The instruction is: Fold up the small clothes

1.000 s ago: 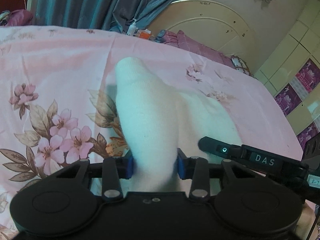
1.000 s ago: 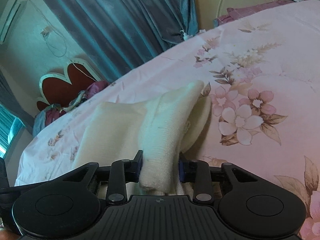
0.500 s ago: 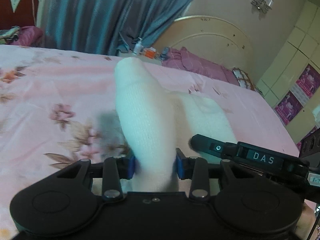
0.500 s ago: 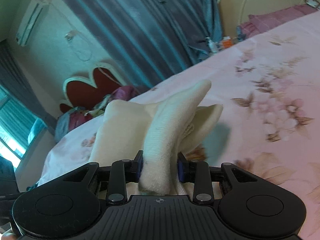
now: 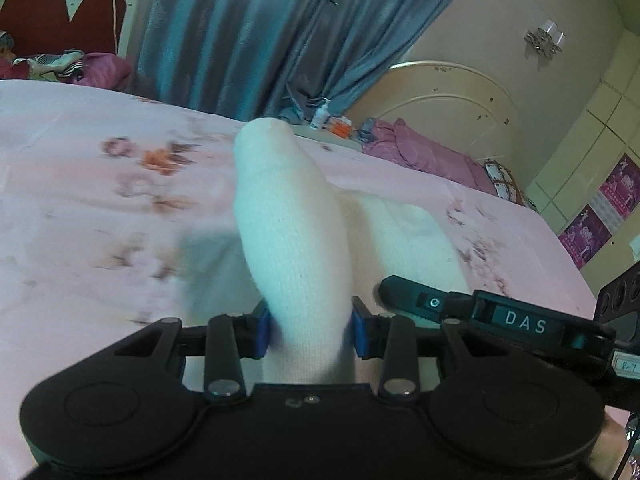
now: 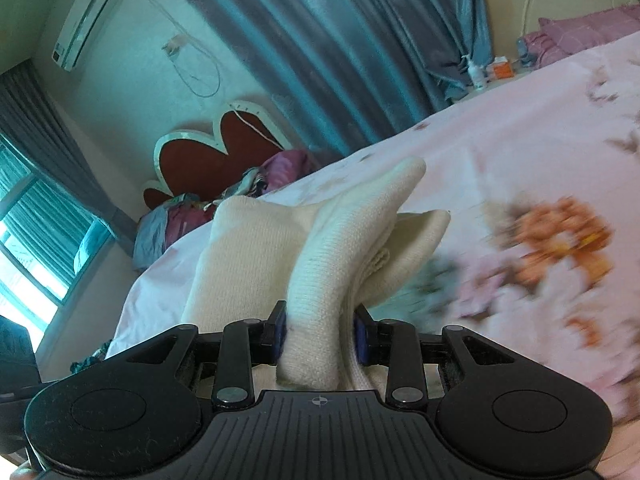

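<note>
Since the earlier frames, both cameras have been tilted upward and the white garment has been carried higher off the bed, so that more curtain and wall are being shown and the floral print beneath is being smeared by motion. The pink floral bedsheet (image 5: 100, 208) is being seen filling the lower half of the left wrist view and running away to the far edge, where the blue-grey curtain (image 5: 248, 32) is hanging. In the right wrist view the same bedsheet (image 6: 520, 152) is being shown sloping up to the right, with the curtain (image 6: 340, 40) behind it. A red heart-shaped headboard (image 6: 200, 160) is being seen at the far left, and a cream arched headboard (image 5: 440, 96) at the far right of the left wrist view. The white knit garment (image 5: 292, 240) is being held above the sheet, stretched between the two tools, its bulk hanging on the far side of the fingers. It is being clamped by the left gripper (image 5: 308, 330), whose blue-padded jaws are being pressed against a thick fold that is rising up and away from the camera. Another fold of the garment (image 6: 332, 264) is being pinched by the right gripper (image 6: 320, 336), its jaws being closed on the ribbed fabric. An air conditioner (image 6: 88, 20) is being seen high on the wall.
</note>
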